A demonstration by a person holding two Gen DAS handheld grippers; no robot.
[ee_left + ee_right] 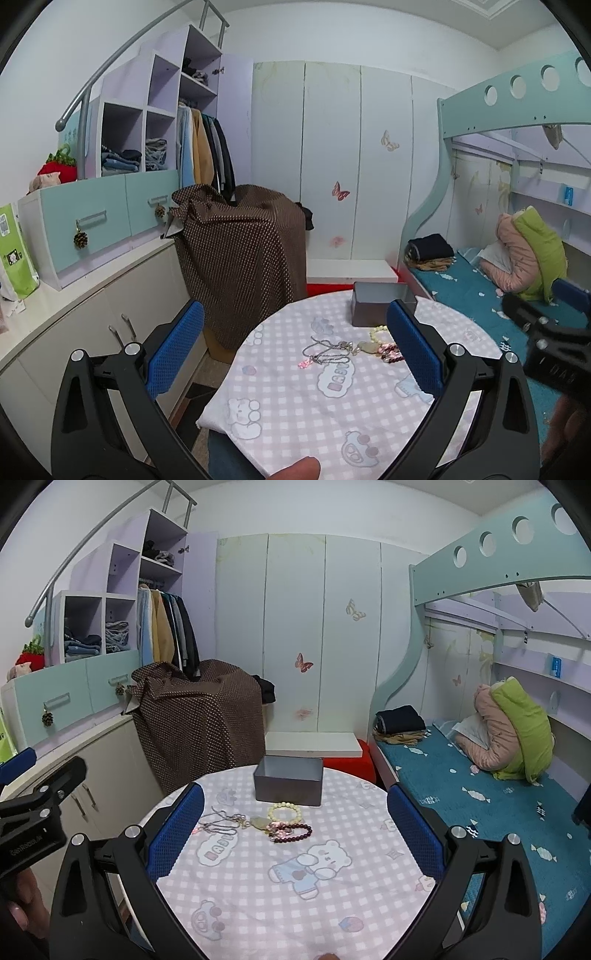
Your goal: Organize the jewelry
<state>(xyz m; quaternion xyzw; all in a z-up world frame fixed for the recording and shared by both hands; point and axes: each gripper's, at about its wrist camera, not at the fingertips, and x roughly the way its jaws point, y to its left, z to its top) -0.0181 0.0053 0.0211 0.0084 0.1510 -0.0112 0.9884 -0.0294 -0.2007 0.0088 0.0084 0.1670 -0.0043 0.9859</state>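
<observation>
A pile of jewelry lies on the round table with a pink checked cloth (258, 904): a silver chain necklace (221, 821), a cream bead bracelet (284, 811) and a dark red bead bracelet (293, 832). An open grey metal box (288, 783) stands just behind them. In the left wrist view the chain (327, 350), the cream bracelet (378, 332) and the box (380, 304) also show. My left gripper (295, 350) is open and empty, above the table's near left. My right gripper (295, 830) is open and empty, short of the jewelry.
A brown dotted cloth covers a box (199, 716) behind the table. Cabinets and drawers (92, 236) run along the left. A bed with a blue sheet (480, 794) lies on the right, wardrobe doors (314, 627) at the back.
</observation>
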